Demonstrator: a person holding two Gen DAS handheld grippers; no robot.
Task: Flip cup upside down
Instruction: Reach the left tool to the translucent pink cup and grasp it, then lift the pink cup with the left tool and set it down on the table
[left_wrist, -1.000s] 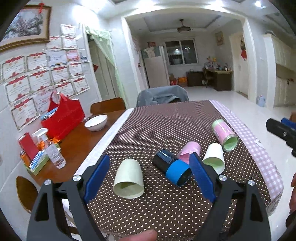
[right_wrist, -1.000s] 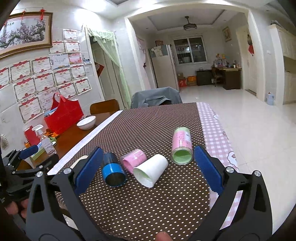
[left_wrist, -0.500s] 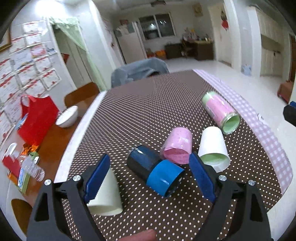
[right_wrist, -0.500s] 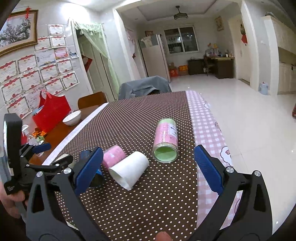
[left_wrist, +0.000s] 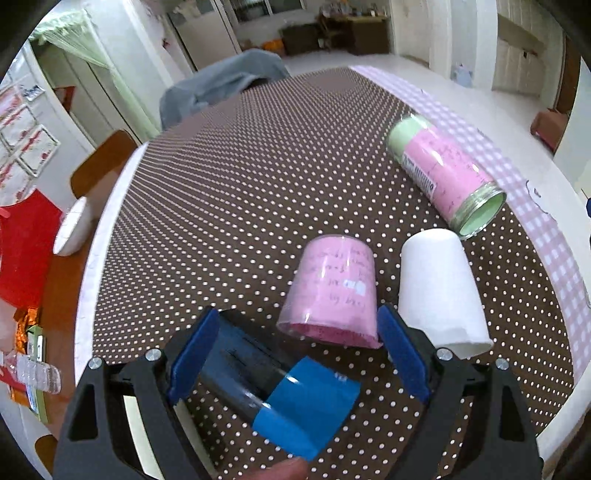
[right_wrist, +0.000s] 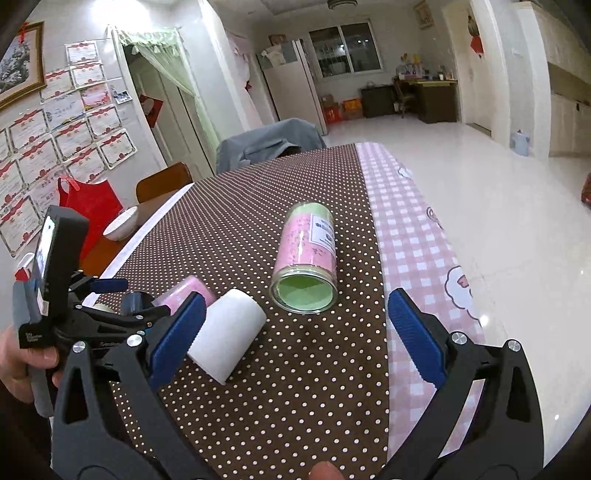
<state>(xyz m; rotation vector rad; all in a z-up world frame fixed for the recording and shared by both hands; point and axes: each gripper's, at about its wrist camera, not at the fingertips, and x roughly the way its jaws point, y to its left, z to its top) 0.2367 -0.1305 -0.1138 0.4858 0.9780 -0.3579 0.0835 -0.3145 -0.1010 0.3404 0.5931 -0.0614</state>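
The blue cup (left_wrist: 280, 391) lay on its side between the jaws of the left gripper (left_wrist: 295, 350), low in the left wrist frame. Its long axis ran aslant, the dark base toward the left jaw at lower left, the blue-banded mouth end toward the lower middle of the frame. The jaws stood released, spread to either side of the cup; whether the left pad touched the dark wall I could not tell. The left gripper was plainly the nearer of the two. The right gripper (right_wrist: 295, 332), jaws likewise released and holding nothing, hung over the right half of the desk (right_wrist: 295, 406), the white cup (right_wrist: 225, 339) just beside its left jaw.

Counted outward from the left jaws: one blue cup, one pink cup (left_wrist: 332, 291) just beyond it, one white cup (left_wrist: 439, 288) beside the right jaw, one tall pink-and-green jar (left_wrist: 443, 173) toward the upper right. All four lay on their sides, none upright.
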